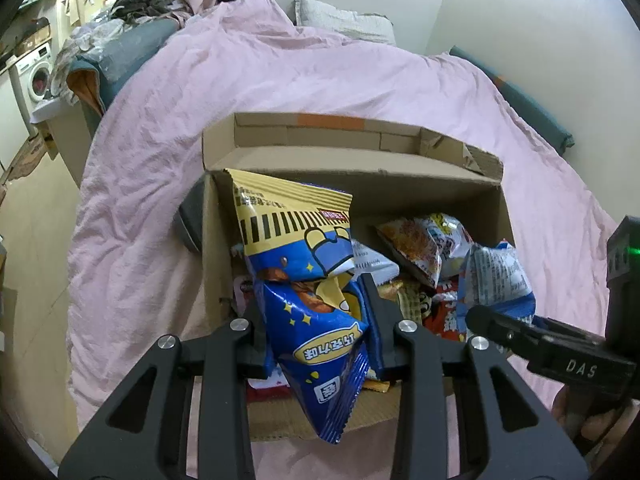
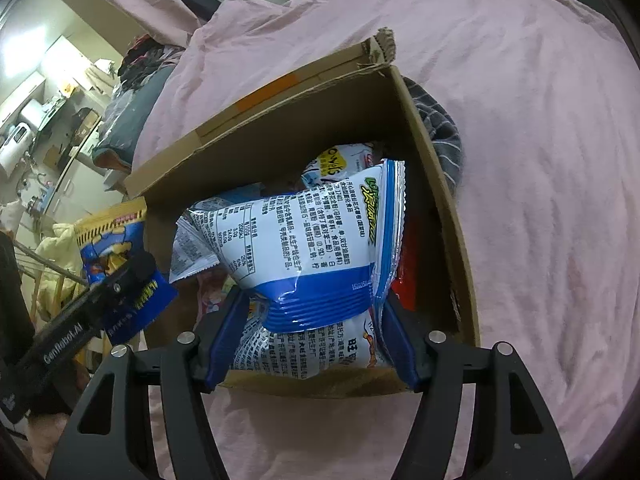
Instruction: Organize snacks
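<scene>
Left wrist view: left gripper (image 1: 316, 312) pinches upright blue-yellow snack bag (image 1: 304, 280); right gripper (image 2: 314, 312) clamps white-blue bag (image 2: 312, 240) above snack-filled cardboard box (image 2: 440, 184).

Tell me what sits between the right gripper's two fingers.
In the right wrist view, a white-and-blue snack bag sits between the right gripper fingers, over the open cardboard box of snacks; its pads press the bag's sides.

We see our right gripper (image 2: 310, 320) clamping a white-and-blue snack bag (image 2: 316, 248) above the cardboard box (image 2: 440, 184).
</scene>
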`<state>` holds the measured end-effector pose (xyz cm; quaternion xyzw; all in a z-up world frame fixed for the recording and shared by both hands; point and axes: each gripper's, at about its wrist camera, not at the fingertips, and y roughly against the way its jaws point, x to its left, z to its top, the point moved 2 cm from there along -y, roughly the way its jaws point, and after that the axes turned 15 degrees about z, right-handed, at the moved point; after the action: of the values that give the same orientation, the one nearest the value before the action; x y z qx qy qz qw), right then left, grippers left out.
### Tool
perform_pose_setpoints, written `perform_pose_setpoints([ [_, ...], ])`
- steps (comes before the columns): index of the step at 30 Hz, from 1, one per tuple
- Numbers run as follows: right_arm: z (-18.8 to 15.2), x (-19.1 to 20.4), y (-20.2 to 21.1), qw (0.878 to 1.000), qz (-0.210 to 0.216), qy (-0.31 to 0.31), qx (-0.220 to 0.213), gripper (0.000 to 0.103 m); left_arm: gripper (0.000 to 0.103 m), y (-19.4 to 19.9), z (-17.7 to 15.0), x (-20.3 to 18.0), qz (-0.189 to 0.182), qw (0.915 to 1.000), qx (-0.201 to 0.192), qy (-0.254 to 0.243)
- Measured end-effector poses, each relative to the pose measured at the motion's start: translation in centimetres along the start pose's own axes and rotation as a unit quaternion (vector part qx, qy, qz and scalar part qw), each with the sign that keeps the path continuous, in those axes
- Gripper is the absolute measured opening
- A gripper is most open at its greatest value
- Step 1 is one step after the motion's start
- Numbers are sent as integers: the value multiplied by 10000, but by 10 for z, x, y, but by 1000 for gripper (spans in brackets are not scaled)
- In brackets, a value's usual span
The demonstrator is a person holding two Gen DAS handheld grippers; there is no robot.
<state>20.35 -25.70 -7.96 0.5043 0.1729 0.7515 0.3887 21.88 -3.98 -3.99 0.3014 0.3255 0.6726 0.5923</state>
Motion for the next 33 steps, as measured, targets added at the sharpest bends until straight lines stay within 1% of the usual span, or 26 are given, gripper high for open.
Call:
perform_pose_setpoints([
  [6, -1, 0, -1, 10000, -23, 18, 18, 69, 31, -5, -6, -3, 51, 9999, 115, -17],
  [9, -2, -1, 0, 10000, -7, 13, -1, 69, 32, -4, -7, -5, 79, 9999, 95, -70],
  [11, -1, -1, 0, 10000, -9, 21, -52, 70, 41, -3, -8, -6, 96, 9998, 81, -124],
  [13, 0, 0, 1, 10000, 21, 12, -92, 73, 62, 0, -8, -6, 117, 9998, 7, -148],
  [14, 1, 0, 1, 9999, 38, 16, -104, 74, 67, 2, -8, -6, 153, 9998, -53, -154],
  [15, 2, 0, 1, 9999, 42, 25, -128, 78, 74, 3, -8, -6, 196, 9996, -94, -168],
  [16, 2, 1, 2, 9999, 46, 24, -155, 82, 78, 5, -7, -5, 255, 9994, -141, -176],
  [18, 4, 2, 5, 9997, 54, 29, -247, 84, 79, 8, -8, -4, 362, 9990, -204, -174],
  [20, 6, 6, 10, 9992, 30, 94, -400, 90, 79, 10, -8, -1, 368, 9990, -216, -143],
  [21, 7, 7, 13, 9988, 23, 129, -470, 96, 79, 11, -8, 0, 376, 9990, -224, -119],
  [22, 8, 10, 18, 9982, 8, 183, -575, 99, 79, 14, -9, 2, 412, 9988, -251, -76],
  [25, 9, 19, 30, 9959, -32, 345, -839, 103, 80, 25, -10, 8, 480, 9980, -398, 52],
  [26, 8, 22, 36, 9949, -31, 404, -929, 103, 81, 29, -10, 11, 500, 9977, -450, 101],
  [28, 4, 27, 44, 9934, -43, 493, -1037, 103, 96, 40, -11, 20, 510, 9968, -558, 243],
  [33, -12, 45, 69, 9886, -43, 752, -1301, 103, 103, 64, -17, 37, 506, 9946, -802, 423],
])
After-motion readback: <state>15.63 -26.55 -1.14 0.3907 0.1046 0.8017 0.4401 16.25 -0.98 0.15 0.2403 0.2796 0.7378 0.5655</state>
